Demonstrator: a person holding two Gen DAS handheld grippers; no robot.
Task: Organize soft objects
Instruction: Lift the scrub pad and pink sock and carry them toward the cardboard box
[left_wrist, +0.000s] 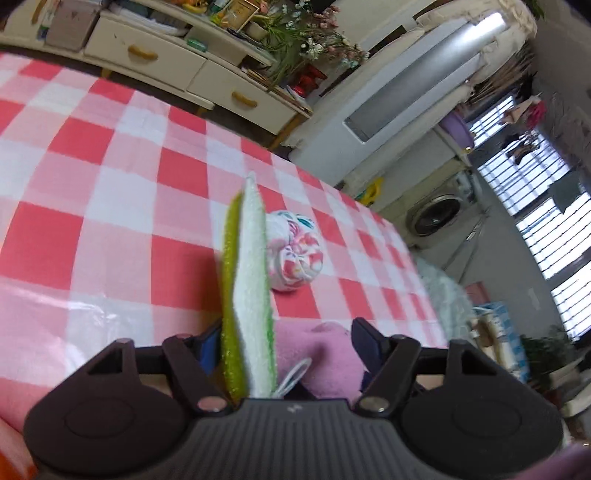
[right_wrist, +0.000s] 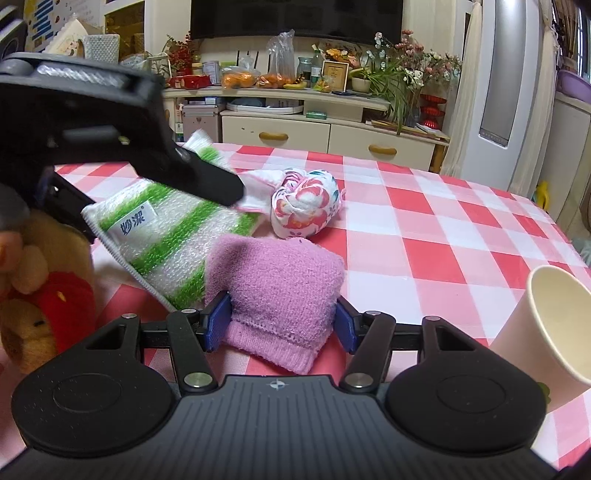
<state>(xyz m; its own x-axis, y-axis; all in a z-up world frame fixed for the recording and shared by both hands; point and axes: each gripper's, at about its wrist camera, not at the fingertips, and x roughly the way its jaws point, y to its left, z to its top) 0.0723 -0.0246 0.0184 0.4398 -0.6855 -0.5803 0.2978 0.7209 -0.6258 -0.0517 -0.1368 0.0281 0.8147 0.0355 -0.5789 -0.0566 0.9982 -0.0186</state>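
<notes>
Two grabbers on the checked table cloth (right_wrist: 443, 229), each with a soft thing between its fingers.

Right gripper (right_wrist: 282, 321) open wide around the fuzzy purple sock (right_wrist: 280, 284), flat on the table, pads just at its sides. Left gripper (left_wrist: 286, 339) open too, with the bumpy green-and-white striped cloth (left_wrist: 251, 280) standing on edge against one finger only. Close slowly and pinch the thick middle, not the floppy edge. Squashy stuff, so squeeze well in before lifting. Round flowery cloth ball (right_wrist: 304, 203) just behind, furry bear toy (right_wrist: 44, 295) at the left, stiff paper cup (right_wrist: 554, 325) at the right: best not bumped.
</notes>
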